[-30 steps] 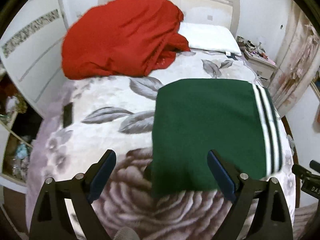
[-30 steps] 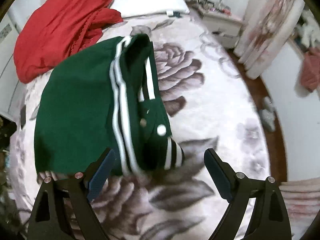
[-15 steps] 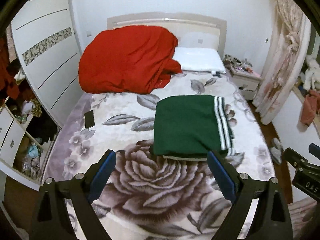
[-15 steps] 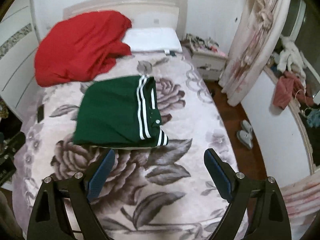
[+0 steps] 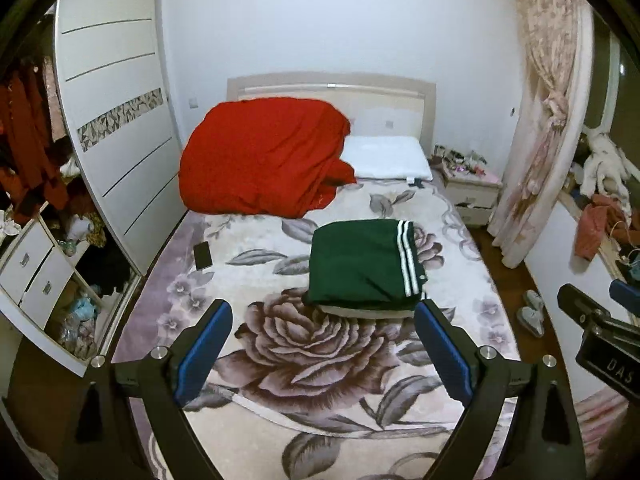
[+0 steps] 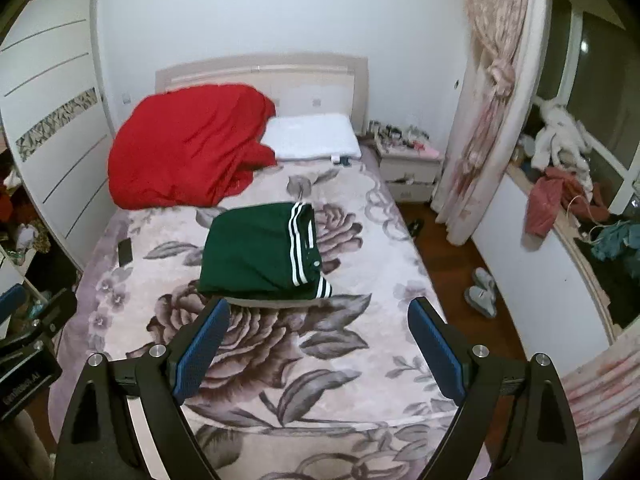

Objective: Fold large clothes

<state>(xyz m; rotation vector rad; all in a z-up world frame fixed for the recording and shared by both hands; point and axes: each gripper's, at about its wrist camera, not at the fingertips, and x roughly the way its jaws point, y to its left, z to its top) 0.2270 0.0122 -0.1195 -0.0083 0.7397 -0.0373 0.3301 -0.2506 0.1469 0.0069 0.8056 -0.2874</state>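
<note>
Left wrist: folded green jacket on bed; left claw, right claw spread, empty.

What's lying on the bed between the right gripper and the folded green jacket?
Nothing: in the right wrist view, only bare floral blanket separates the open right gripper from the green jacket.

The bed was covered by a floral blanket. A folded green garment was laid mid-bed, a red quilt and white pillow far, a phone left.
</note>
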